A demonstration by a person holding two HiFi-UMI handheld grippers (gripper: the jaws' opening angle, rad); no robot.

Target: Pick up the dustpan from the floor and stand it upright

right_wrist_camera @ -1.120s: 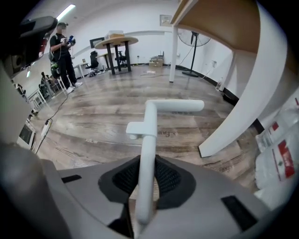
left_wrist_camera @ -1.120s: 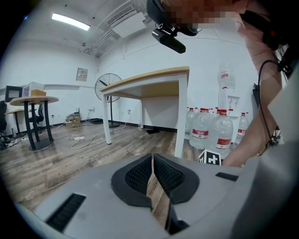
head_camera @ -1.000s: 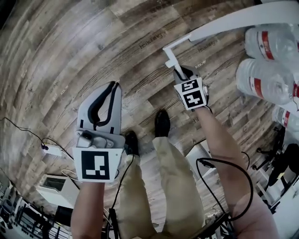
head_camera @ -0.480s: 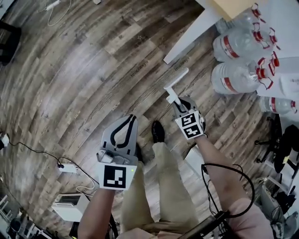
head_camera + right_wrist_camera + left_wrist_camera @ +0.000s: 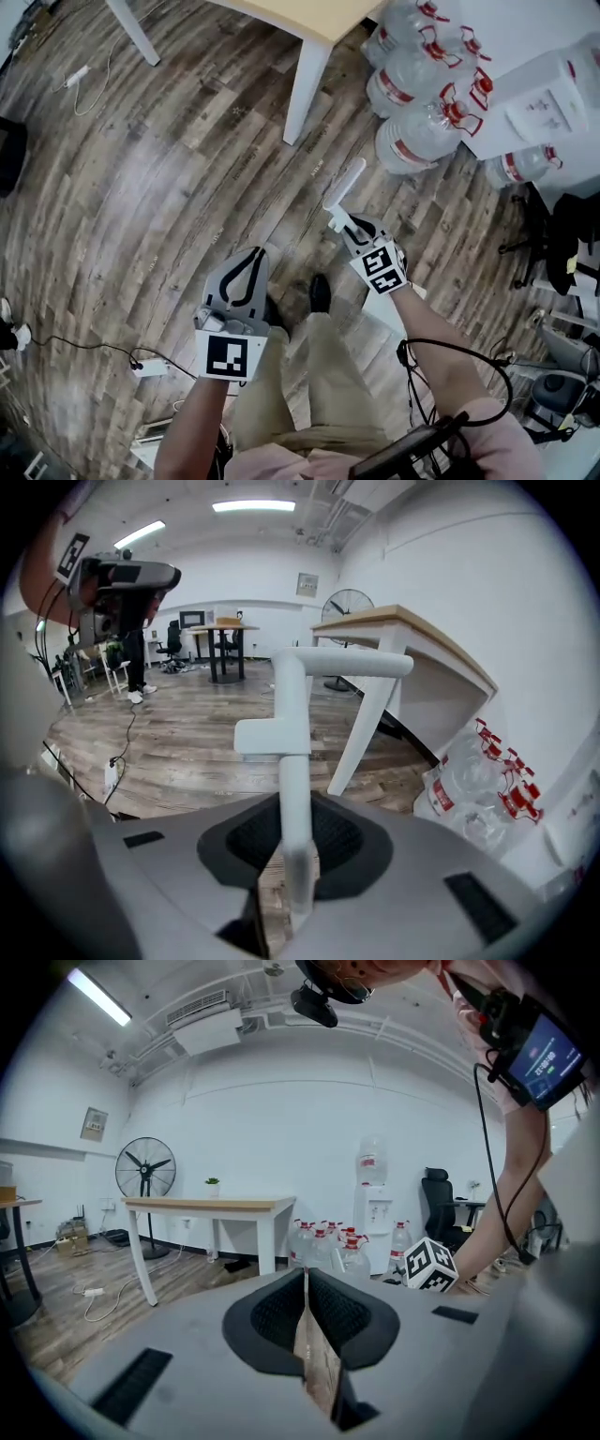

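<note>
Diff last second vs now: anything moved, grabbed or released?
Nothing grabbed or released. The head view pulled back, bringing in the white table leg and more clear plastic water bottles. The right gripper stays shut on the thin white plastic handle; the left gripper stays shut, empty.

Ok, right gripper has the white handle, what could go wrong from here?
The right gripper is shut on the white handle, so it may twist or slip. The left gripper is shut and empty, giving no support. The handle's free end points toward the table leg and water bottles; a swing could hit them.
</note>
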